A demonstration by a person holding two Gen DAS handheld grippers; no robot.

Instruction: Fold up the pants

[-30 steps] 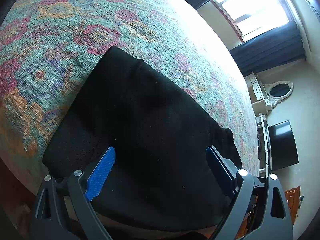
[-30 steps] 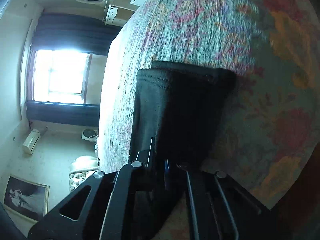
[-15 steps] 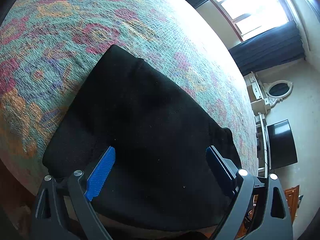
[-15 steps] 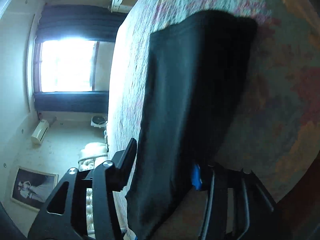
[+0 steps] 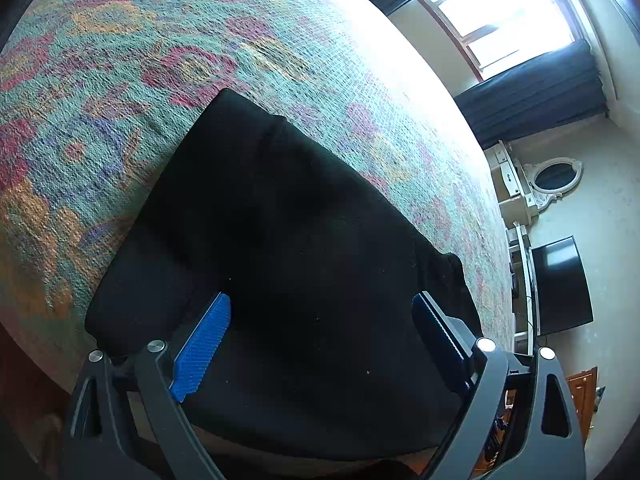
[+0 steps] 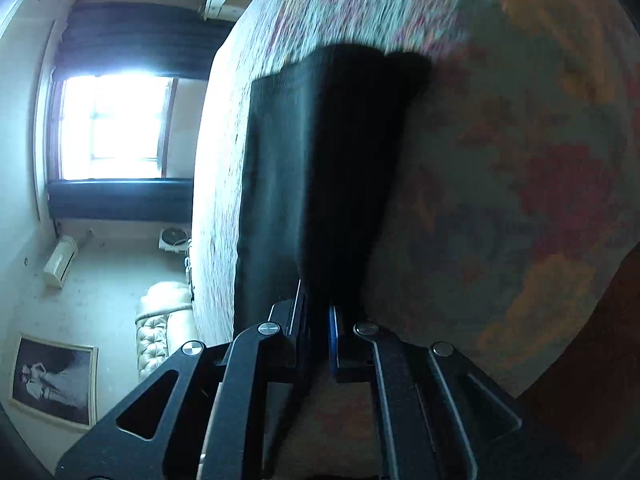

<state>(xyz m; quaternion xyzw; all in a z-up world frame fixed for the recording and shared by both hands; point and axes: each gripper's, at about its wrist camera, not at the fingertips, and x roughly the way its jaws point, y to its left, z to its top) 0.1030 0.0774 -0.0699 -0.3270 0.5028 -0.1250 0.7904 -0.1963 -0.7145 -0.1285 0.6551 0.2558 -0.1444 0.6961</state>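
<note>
Pants point(image 5: 304, 264), black, folded on patterned bedspread point(image 5: 120, 80); left gripper point(image 5: 320, 332) wide open above, holding nothing; right gripper point(image 6: 318, 320) just closed, pinching pants' edge.

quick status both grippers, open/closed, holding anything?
Left gripper: open, fingers apart above the black pants, gripping nothing.
Right gripper: jaws just closed, shut on an edge of the pants.

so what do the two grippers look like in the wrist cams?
Left gripper: dark grey angular linkage arms with triangular cutouts, round silver pivot pins, ribbed blue finger pads. Right gripper: same black linkage and silver pins, a blue pad edge visible. No cables or sleeves visible.
</note>
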